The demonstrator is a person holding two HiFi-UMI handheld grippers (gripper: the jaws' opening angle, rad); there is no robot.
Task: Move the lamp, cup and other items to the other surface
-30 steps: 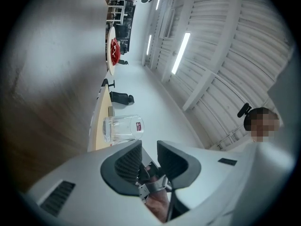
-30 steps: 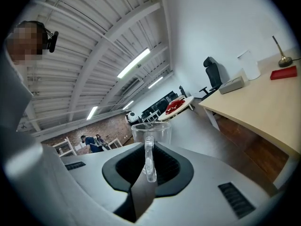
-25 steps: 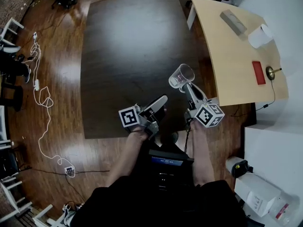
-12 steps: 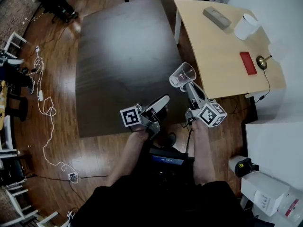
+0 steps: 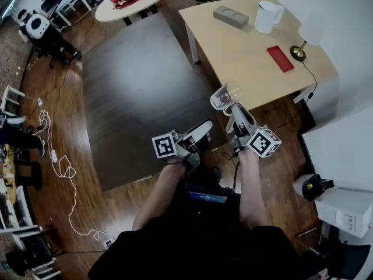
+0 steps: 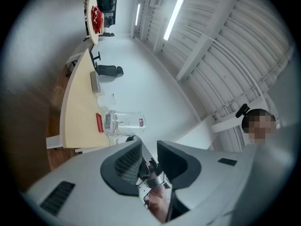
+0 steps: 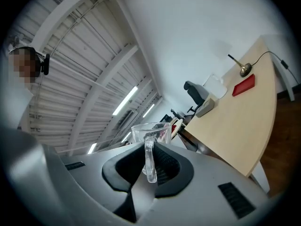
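Right gripper [image 5: 234, 108] pinching glass cup [image 5: 225, 95] by handle, cup tilted, above floor gap. Light table [image 5: 245, 54] at 1 o'clock, nearer right hand. Left gripper [image 5: 200, 130] jaws narrowly apart, empty.

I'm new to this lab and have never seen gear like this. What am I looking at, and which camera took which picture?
A person holds a two-jaw gripper in each hand; there is no robot arm. The overhead picture comes from a camera on the person's head, looking down. The other two come from cameras riding on the grippers, looking along their jaws. The right gripper is clamped on the handle of a clear glass mug. The left gripper holds nothing; its jaws stand slightly apart. The light wooden table carries a grey box, a white jug, a flat red item and a lamp. Beside it stands a dark table.
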